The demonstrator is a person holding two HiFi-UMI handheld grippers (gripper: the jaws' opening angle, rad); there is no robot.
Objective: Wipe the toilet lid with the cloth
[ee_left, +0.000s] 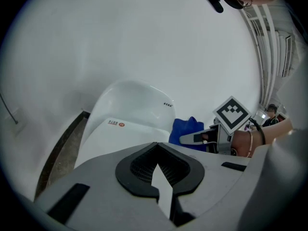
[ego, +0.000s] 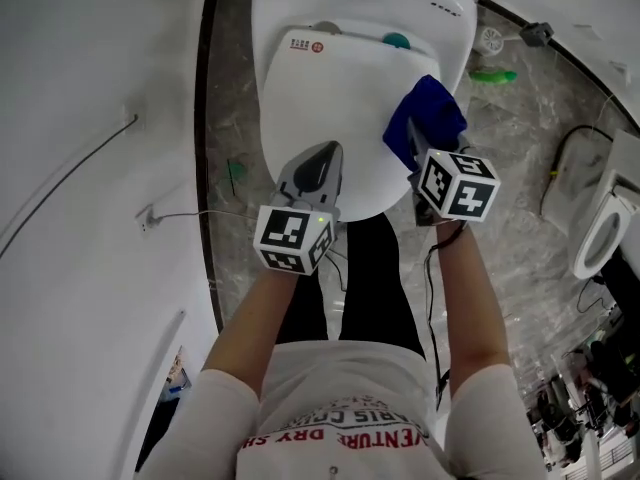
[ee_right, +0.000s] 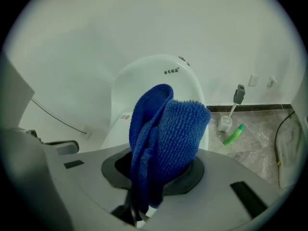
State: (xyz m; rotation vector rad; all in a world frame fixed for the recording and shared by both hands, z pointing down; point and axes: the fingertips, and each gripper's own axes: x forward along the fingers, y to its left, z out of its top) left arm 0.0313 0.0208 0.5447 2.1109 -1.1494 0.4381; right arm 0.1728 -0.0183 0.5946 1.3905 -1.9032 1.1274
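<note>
- The blue cloth (ee_right: 166, 129) stands bunched out of the right gripper (ego: 425, 158), which is clenched on its lower folds. It sits at the right edge of the toilet lid (ego: 340, 98).
- The lid is down. I cannot tell whether the cloth presses on it.
- The wiping looks barely begun. The next move calls for pushing the cloth flat and sweeping toward the left edge.
- Both forearms reach forward and down. The left gripper (ego: 318, 168) is closed on nothing and hovers over the lid's front.
</note>
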